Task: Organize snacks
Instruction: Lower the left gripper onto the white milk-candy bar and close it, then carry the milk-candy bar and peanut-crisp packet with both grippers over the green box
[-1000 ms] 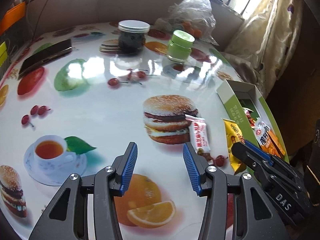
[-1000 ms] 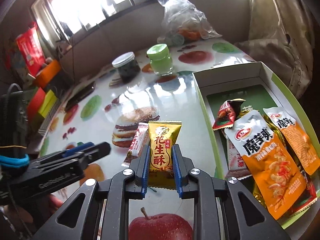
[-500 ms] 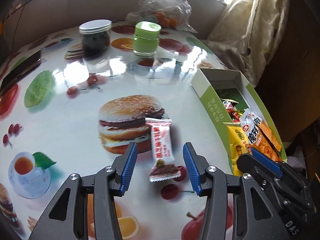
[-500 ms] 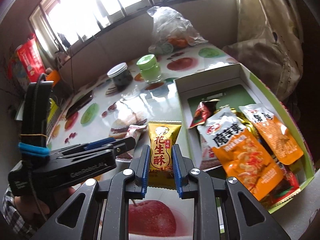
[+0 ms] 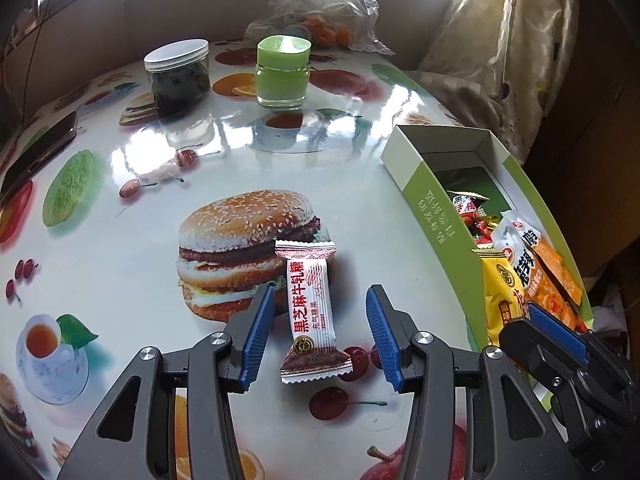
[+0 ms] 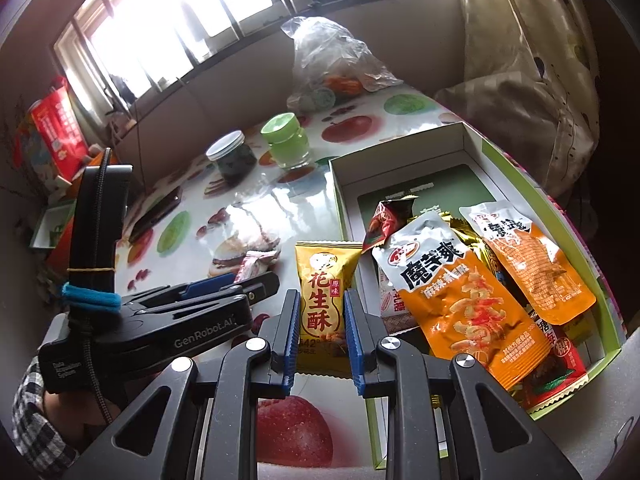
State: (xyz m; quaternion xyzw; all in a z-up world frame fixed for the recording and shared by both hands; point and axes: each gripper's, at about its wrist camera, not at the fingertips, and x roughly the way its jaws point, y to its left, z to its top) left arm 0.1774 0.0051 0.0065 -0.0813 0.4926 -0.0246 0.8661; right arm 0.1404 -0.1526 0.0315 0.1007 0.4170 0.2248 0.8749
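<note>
A white-and-red candy bar point(image 5: 310, 312) lies flat on the printed tablecloth, between the blue pads of my left gripper point(image 5: 320, 334). That gripper is open, and neither pad touches the wrapper. My right gripper point(image 6: 322, 334) is shut on a yellow peanut-crisp packet point(image 6: 323, 296), holding it upright beside the left wall of the green-and-white box point(image 6: 344, 196). Orange snack packs point(image 6: 460, 296) and other wrappers lie in the box. In the left wrist view the same box point(image 5: 424, 200) sits at the right, with the yellow packet point(image 5: 502, 292) and the right gripper's fingers point(image 5: 556, 330) over it.
A dark jar with a white lid point(image 5: 177, 74), a green jar point(image 5: 283, 72) and a clear plastic bag point(image 5: 324, 4) stand at the table's far side. A phone point(image 5: 36, 152) lies at the left edge. A curtain point(image 5: 500, 52) hangs right of the table.
My left gripper has moved right across the table, from beside the candy bar to straddling it. My right gripper has carried the yellow packet toward the box.
</note>
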